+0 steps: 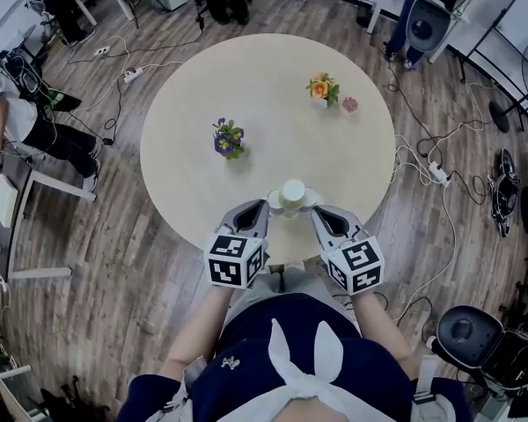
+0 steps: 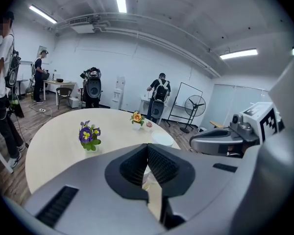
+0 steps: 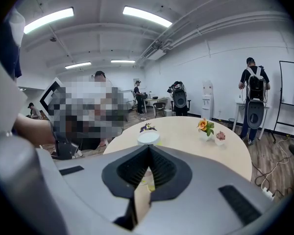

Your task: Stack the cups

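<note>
A white cup [image 1: 292,195] stands near the front edge of the round beige table [image 1: 194,104]; whether it is one cup or a stack I cannot tell. My left gripper [image 1: 264,207] sits just left of it and my right gripper [image 1: 318,209] just right of it, both pointing inward at it. Both are shut with nothing between the jaws. In the left gripper view the cup [image 2: 162,139] shows just beyond the shut left gripper [image 2: 147,146]. The right gripper view has the cup [image 3: 148,137] right above the shut right gripper [image 3: 149,148].
A purple flower pot [image 1: 229,139] stands mid-table, an orange flower pot [image 1: 322,88] and a small pink one [image 1: 349,105] at the far right. Cables and power strips [image 1: 438,174] lie on the wood floor. People stand around the room, and a desk [image 1: 9,202] is at the left.
</note>
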`<state>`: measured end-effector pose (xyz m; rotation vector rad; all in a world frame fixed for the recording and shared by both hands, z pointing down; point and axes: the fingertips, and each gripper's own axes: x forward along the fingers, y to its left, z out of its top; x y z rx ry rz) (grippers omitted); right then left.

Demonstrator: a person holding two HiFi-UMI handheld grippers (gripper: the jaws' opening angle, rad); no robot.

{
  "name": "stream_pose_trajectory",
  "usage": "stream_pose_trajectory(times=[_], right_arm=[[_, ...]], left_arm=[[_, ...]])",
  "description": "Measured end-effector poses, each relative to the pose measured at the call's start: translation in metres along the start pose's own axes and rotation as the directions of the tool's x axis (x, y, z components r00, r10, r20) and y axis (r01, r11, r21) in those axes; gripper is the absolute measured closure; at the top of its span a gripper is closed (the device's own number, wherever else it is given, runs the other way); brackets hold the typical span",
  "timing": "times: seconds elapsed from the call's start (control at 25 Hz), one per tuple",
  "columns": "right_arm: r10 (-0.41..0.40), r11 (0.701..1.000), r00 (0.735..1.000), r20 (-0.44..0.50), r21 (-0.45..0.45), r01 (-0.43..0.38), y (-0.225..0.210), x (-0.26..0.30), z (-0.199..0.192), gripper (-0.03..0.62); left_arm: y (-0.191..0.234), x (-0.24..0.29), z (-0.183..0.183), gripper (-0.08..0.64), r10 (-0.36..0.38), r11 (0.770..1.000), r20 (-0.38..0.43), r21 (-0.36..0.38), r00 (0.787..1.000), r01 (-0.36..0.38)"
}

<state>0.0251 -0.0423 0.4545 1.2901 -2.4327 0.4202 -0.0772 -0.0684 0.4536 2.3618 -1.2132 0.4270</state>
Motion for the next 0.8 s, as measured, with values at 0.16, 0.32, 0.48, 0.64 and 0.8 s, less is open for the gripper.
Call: stream_pose_trajectory(times=[0.16, 0.32, 0.48, 0.64, 0.8], right_arm=[[0.003, 1.0, 1.0, 0.0, 0.0, -0.003, 0.0, 0.002, 0.002, 0.588], [0.005, 1.0, 1.0, -0.002, 0.004, -0.005, -0.001, 0.004, 0.002, 0.588], [0.01, 1.0, 1.0, -0.003, 0.002, -0.01, -0.001, 0.005, 0.003, 0.589], [0.013, 1.0, 1.0, -0.002, -0.001, -0.013, -0.001, 0.007, 0.005, 0.589], [0.017, 1.0, 1.0, -0.002, -0.004, -0.017, -0.002, 0.008, 0.008, 0.589]], left_arm=[[-0.001, 0.002, 0.003, 0.538, -0.012, 1.0, 0.001, -0.008, 1.0, 0.012], [0.001, 0.003, 0.008, 0.538, -0.015, 1.0, 0.008, -0.006, 1.0, 0.015], [0.003, 0.003, 0.01, 0.538, -0.013, 1.0, 0.009, -0.006, 1.0, 0.014], [0.007, 0.003, 0.012, 0.538, -0.009, 1.0, 0.011, -0.009, 1.0, 0.009], [0.012, 0.003, 0.018, 0.538, -0.004, 1.0, 0.019, -0.013, 1.0, 0.005]])
